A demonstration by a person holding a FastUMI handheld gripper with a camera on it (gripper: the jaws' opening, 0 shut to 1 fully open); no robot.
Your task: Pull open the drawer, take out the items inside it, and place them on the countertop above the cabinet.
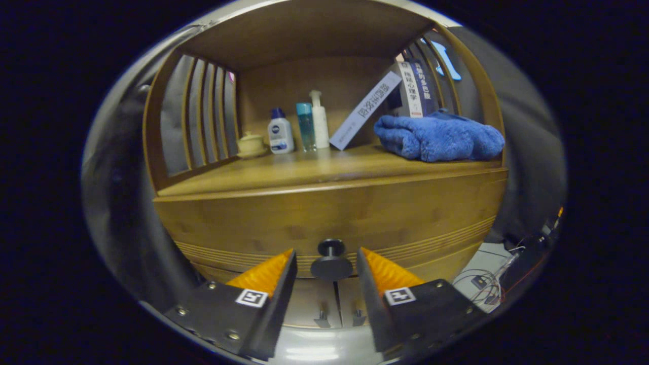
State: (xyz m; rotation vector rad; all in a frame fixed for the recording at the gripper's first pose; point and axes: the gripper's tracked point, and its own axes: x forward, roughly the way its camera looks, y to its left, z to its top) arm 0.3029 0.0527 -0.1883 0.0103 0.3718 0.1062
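The gripper (pixel 327 263) hangs open, gripping nothing, with the knob (pixel 331 259) of the shut drawer (pixel 329 218) between its fingers. The countertop (pixel 304 170) above carries bottles at its back and a towel (pixel 438 137) at its right edge. Everything seems left to do.

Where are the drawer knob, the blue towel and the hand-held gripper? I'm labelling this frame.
drawer knob (pixel 331 266): gripper view, its round front disc.
blue towel (pixel 440 137): gripper view, middle of the folded bundle.
hand-held gripper (pixel 327 267): gripper view, midway between open fingertips.

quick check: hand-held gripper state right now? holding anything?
Hand-held gripper: open, holding nothing; its fingers flank the drawer knob with a gap on each side.
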